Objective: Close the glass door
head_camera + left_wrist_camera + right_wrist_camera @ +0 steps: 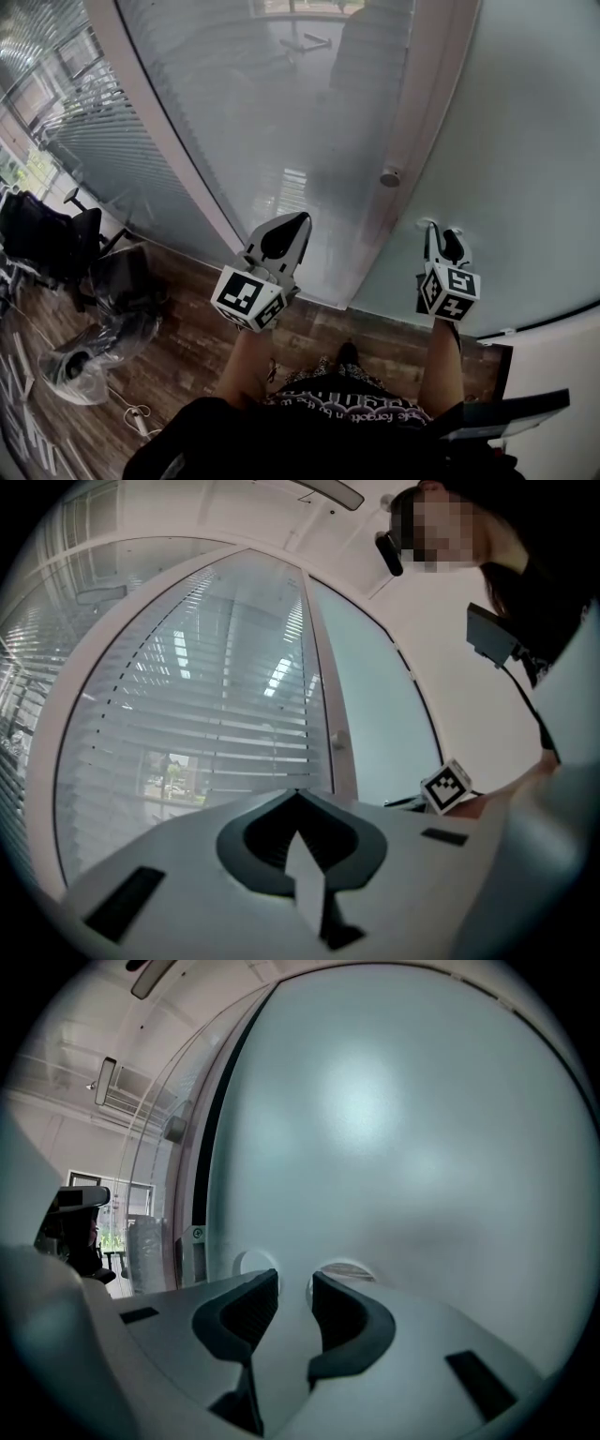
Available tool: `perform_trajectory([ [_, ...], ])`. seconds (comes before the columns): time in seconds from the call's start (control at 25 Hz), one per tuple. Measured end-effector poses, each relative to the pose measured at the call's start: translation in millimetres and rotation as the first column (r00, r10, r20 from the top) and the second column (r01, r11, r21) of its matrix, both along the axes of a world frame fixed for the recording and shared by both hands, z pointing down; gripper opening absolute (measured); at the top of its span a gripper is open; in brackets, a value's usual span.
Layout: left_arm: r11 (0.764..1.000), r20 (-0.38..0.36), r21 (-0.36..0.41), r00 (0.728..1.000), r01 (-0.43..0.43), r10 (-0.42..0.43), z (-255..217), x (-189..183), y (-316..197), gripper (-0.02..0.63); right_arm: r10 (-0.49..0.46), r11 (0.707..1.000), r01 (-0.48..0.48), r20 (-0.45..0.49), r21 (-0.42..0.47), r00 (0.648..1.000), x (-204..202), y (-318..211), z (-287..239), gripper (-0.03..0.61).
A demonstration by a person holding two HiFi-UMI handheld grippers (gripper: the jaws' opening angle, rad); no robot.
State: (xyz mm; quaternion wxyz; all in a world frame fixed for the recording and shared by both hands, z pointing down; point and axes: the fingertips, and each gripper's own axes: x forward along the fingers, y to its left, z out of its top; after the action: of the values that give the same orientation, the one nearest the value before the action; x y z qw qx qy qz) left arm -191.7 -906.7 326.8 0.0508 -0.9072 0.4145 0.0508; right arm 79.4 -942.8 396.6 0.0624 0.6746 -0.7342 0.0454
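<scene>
Head view: door (pixel 525 141) beyond hand-held gripper (pixel 442 240)

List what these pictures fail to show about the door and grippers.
- Right gripper touching the frosted panel or not: head view too steep, own jaws cover the contact.
- Round marks on that panel: half hidden behind the jaws, right gripper view.
- Knob: too small for detail, head view.

The glass door (pixel 525 141) is frosted pale blue-grey, the plank floor (pixel 187 347) brown, the chair (pixel 47 244) black.
</scene>
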Motion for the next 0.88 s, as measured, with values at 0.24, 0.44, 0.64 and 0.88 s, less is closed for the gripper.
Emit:
perform_trajectory([
  [0.24, 1.000, 0.008, -0.009, 1.000, -0.027, 0.027, 9, 12, -8, -0.003, -0.013, 1.000, 0.013, 0.002, 0.009, 1.000, 0, -6, 7, 0.115],
  [0.44, 0.998, -0.002, -0.027, 0.999, -0.051, 0.051, 18, 18, -11, -0.003, -0.016, 1.000, 0.016, 0.005, 0.011, 1.000, -2, -4, 12, 0.117],
  [0.64, 0.996, 0.008, -0.029, 0.996, -0.084, 0.085, 16, 30, -9, -0.003, -0.010, 1.000, 0.010, -0.004, 0.010, 1.000, -1, -4, 9, 0.117],
  [0.88, 0.994, 0.015, -0.033, 0.994, -0.107, 0.107, 12, 35, -3, -0.003, 0.001, 0.999, -0.001, -0.006, 0.039, 1.000, -1, 27, -9, 0.117],
])
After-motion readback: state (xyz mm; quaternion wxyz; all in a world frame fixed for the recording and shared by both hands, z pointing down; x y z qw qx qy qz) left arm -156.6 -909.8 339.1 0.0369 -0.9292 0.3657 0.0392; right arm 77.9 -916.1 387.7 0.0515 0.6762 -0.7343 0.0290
